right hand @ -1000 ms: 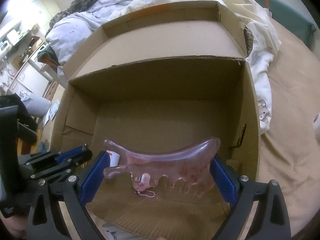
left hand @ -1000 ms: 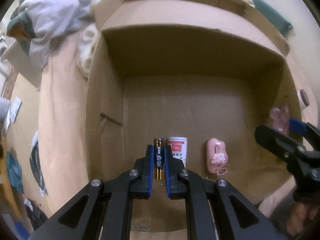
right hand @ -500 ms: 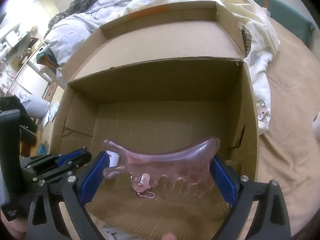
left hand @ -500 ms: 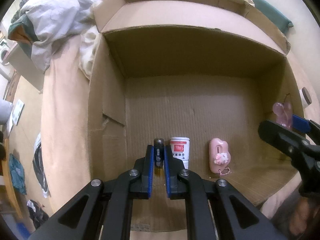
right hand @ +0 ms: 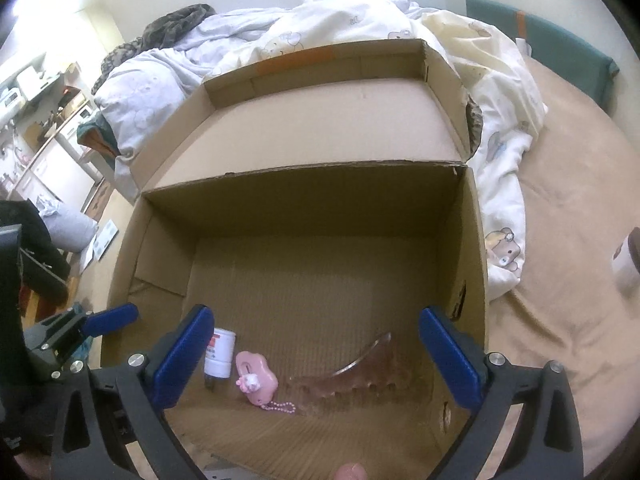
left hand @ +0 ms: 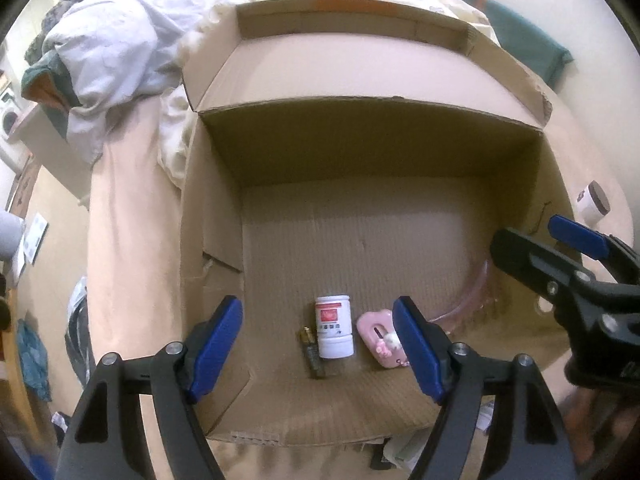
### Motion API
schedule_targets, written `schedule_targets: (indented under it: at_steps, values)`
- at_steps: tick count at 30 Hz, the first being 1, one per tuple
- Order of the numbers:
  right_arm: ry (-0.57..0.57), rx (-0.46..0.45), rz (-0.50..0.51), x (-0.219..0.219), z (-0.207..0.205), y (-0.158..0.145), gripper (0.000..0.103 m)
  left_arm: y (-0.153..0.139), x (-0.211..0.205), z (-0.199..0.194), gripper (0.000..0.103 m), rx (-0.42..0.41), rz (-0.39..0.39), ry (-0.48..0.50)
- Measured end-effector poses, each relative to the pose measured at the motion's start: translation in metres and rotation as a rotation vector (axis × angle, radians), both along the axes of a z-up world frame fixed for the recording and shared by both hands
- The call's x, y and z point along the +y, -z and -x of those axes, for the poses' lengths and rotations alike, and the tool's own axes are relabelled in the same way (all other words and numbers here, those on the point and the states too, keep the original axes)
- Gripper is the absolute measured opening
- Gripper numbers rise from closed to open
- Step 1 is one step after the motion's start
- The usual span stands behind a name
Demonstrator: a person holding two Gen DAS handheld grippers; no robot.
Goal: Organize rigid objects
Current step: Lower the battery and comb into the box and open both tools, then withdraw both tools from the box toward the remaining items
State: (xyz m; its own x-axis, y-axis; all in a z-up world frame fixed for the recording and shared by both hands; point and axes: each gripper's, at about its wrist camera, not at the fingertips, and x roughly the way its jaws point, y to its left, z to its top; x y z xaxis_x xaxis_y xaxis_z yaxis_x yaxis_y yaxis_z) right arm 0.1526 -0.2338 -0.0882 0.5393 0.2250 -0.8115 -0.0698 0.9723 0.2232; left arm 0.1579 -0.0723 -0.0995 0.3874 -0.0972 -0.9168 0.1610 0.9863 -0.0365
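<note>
A cardboard box [left hand: 360,104] stands open on a bed. On its floor, near the front wall, lie a dark battery [left hand: 311,350], a white bottle with a red label [left hand: 334,332], a pink charm on a bead chain [left hand: 378,336] and a translucent pink comb [right hand: 360,378]. My left gripper [left hand: 318,344] hangs above the battery, its jaws opening with nothing pressed between them. My right gripper [right hand: 316,356] is open above the comb, which rests on the floor, clear of its pads. In the left wrist view the right gripper [left hand: 536,240] shows at the right.
The box's far flap [right hand: 320,120] lies folded back onto crumpled white bedding [right hand: 320,20]. A white jar with a brown lid [left hand: 592,202] sits on the tan sheet right of the box. Room furniture and clutter lie beyond the bed's left edge.
The left gripper opened and let go of the battery, which now lies beside the bottle. The right gripper opened and dropped the comb onto the box floor. The left gripper rose slightly.
</note>
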Motion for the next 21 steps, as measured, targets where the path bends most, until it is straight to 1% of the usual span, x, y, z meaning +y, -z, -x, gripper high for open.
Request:
schedule_targets:
  at_steps: [3, 13, 19, 21]
  values:
    - [0.0, -0.007, 0.001, 0.0, 0.001, -0.001, 0.103, 0.001, 0.002, -0.001, 0.075, 0.007, 0.009, -0.006]
    - [-0.009, -0.005, 0.002, 0.003, 0.002, -0.003, 0.103, -0.002, 0.001, 0.002, 0.075, 0.0, -0.002, -0.005]
    - [-0.011, -0.004, 0.006, 0.002, 0.005, -0.006, 0.103, -0.016, 0.004, 0.008, 0.075, -0.031, -0.012, 0.023]
    - [-0.012, -0.014, -0.004, 0.0, 0.01, -0.011, 0.103, -0.022, 0.007, 0.013, 0.075, -0.038, -0.008, 0.015]
